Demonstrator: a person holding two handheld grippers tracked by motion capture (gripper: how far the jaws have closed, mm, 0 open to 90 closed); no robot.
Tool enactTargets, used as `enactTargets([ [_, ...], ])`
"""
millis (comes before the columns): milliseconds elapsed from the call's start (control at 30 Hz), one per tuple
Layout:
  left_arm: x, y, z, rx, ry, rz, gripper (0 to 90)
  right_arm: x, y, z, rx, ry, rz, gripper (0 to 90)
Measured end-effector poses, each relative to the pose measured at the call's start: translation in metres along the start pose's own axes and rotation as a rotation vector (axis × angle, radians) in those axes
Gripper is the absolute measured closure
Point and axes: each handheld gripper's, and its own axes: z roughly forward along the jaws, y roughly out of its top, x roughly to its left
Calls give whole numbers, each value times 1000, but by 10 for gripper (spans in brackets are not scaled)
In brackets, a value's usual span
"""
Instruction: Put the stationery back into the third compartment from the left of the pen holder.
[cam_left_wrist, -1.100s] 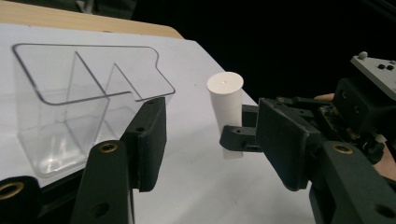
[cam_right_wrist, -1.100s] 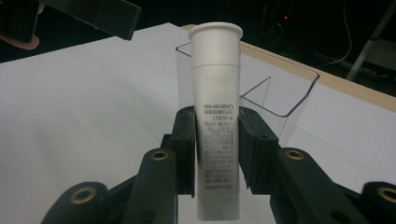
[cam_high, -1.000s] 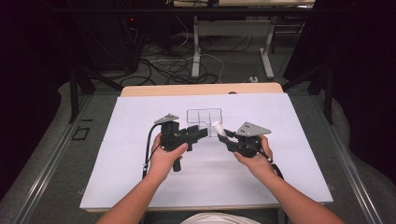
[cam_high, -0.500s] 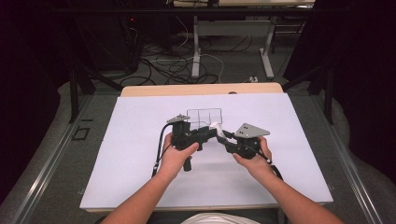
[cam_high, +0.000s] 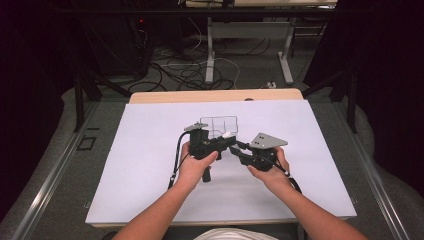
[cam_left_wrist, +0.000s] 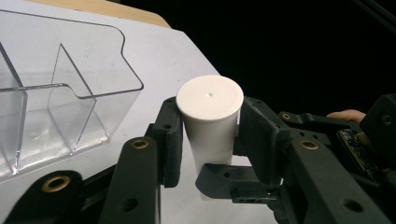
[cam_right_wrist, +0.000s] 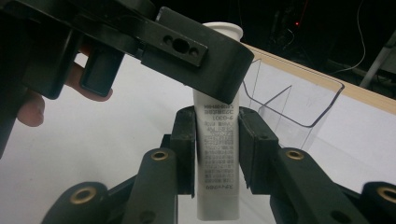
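Both sets of fingers are pinching the same thing: a white plastic tube (cam_right_wrist: 218, 154) with small print down its side and a round cap (cam_left_wrist: 210, 98) at its end. The right gripper (cam_right_wrist: 217, 158) clamps the tube's printed body between its pads, and the left gripper (cam_left_wrist: 210, 135) has just been closing its jaws onto the cap end, with the tube between them; its pads now sit against the tube on either side just below the cap. In the high view the two grippers meet nose to nose near the middle of the table, the left gripper (cam_high: 227, 143) and the right gripper (cam_high: 243, 150) with the tube held between them above the surface, just in front of a clear plastic divided organizer (cam_high: 218, 126).

As I read it, the tube is picked up and gripped at both ends, so the holding part is done. What seems left is either twisting the cap off or passing the tube across and dropping it into one of the organizer's compartments, which look empty from here.

A white sheet (cam_high: 150, 165) covers the tabletop, with a strip of pale wood (cam_high: 165, 96) showing along the far edge. Beyond the table the room is dark, with loose cables (cam_high: 180, 70) on a grey floor and the legs of another table (cam_high: 210, 50) behind.
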Motion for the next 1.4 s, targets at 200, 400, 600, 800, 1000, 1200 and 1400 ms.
enactTargets([
  [200,2,0,-1,8,2,-9,657,1,0,1,-2,6,1,697],
  [400,1,-1,-1,5,1,-24,663,1,-1,1,3,7,-1,697],
  [600,2,0,-1,15,1,-32,665,1,-1,3,0,11,1,697],
  [800,4,1,1,15,15,-46,667,-1,-2,3,9,18,18,667],
  [1000,6,9,-1,3,42,-31,667,-5,-2,1,0,7,25,573],
  [1200,6,21,-3,-18,71,5,667,-11,-6,1,9,10,28,492],
  [1400,5,33,-4,-44,89,28,667,-15,-9,4,38,17,21,446],
])
